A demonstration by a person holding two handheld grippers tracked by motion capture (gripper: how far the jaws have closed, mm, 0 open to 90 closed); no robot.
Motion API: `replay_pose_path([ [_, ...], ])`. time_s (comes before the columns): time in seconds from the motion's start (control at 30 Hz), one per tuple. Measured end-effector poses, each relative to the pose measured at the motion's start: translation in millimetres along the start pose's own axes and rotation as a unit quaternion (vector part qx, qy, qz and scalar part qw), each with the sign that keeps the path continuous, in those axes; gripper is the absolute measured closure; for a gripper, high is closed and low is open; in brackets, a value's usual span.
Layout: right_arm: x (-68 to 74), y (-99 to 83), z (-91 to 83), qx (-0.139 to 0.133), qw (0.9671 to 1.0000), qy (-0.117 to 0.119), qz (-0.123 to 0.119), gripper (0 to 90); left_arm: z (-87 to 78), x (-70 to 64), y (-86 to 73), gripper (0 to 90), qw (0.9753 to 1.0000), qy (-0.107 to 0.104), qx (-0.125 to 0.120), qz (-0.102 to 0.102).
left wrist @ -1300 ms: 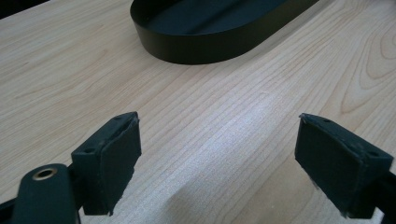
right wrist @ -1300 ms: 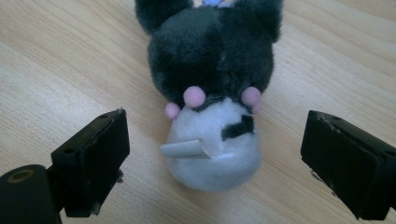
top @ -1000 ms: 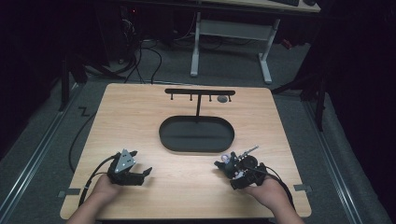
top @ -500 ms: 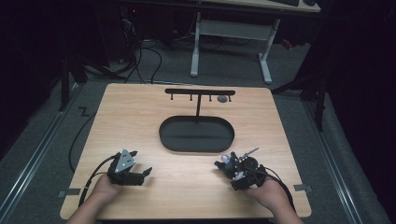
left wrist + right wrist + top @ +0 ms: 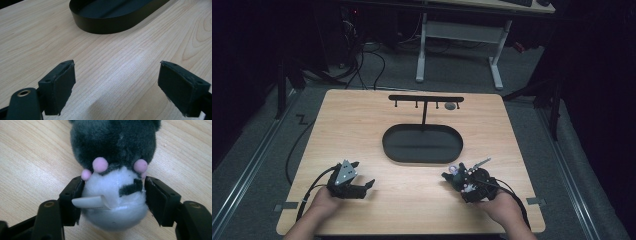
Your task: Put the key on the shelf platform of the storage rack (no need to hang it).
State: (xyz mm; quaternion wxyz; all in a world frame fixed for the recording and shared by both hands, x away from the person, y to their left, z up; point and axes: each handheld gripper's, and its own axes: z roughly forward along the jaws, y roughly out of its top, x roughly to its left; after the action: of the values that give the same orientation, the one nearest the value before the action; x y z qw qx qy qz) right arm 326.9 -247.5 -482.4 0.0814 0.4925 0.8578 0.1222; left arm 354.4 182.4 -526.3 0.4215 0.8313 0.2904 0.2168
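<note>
- Over on the left, our left gripper (image 5: 362,187) sits low on the pale wooden table (image 5: 357,130) near its front edge, jaws spread wide with nothing between them. We read that as a waiting pose, parked out of the way.
- In the left gripper view, the two black pads (image 5: 60,87) frame bare wood grain, with the black oval metal tray (image 5: 110,17) lying ahead of them.
- Moving to the middle, that tray forms the base of a black T-shaped hanging rack (image 5: 426,100). A small round thing hangs under the bar's right end, too small to identify.
- On to the right, our right gripper (image 5: 451,179) is just off the tray's near right corner, jaws closed on the small grey-and-white plush toy (image 5: 457,171).
- In the right gripper view, the toy (image 5: 115,177) is pinched across its white half, just above the wood, pink dots and a white tag showing. Gripping the soft middle looks like a steady hold for a lift toward the tray or rack.
</note>
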Motion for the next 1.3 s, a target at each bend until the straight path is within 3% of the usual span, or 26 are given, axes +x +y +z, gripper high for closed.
replay_pose_path([
  [0.63,3.4,-2.2,7.8,0.005,1.0000,0.000,-0.004,46.2,0.1,-0.1,0.0,15.4,1.0000,0.000,0.000,-0.001],
  [1.17,-2.2,5.5,-13.6,-0.016,0.9996,-0.002,0.025,46.2,0.1,-0.1,0.0,15.4,1.0000,0.000,0.000,-0.001],
  [1.3,-1.9,9.7,-16.7,-0.025,0.9995,-0.006,0.020,46.2,0.1,-0.1,0.0,15.4,1.0000,0.000,0.000,0.000],
])
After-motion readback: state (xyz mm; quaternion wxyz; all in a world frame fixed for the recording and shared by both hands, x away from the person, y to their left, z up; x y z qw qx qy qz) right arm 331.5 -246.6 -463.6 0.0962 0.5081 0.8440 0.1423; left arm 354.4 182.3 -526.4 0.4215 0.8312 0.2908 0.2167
